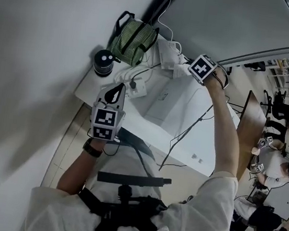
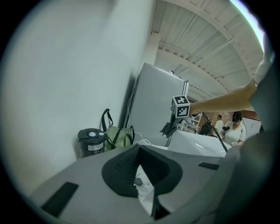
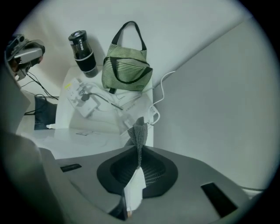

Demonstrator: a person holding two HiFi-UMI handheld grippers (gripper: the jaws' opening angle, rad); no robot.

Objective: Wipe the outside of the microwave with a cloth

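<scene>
1. The cloth (image 3: 140,129) sticks up out of my right gripper (image 3: 139,151), a grey waffle weave pinched into a narrow fold. It hangs at the back corner of the white microwave (image 1: 174,108), close to the grey partition. Whether it touches the casing I cannot tell.
2. My left gripper (image 2: 140,148) is well apart from the cloth, held lower and nearer my body, off the microwave's front left side.
3. I count one cloth, one microwave and two grippers. Behind the microwave on the white table (image 1: 87,86) stand one green striped bag (image 3: 127,65) and one black bottle (image 3: 82,51), with one white power strip (image 3: 83,103) and its cables beside them.
4. My right gripper's jaws are closed tight on the cloth, and the fold stands between the pads.
5. My left gripper's jaws are drawn together at the tips with nothing between them. Only the white clutter behind shows through the slit lower down.
</scene>
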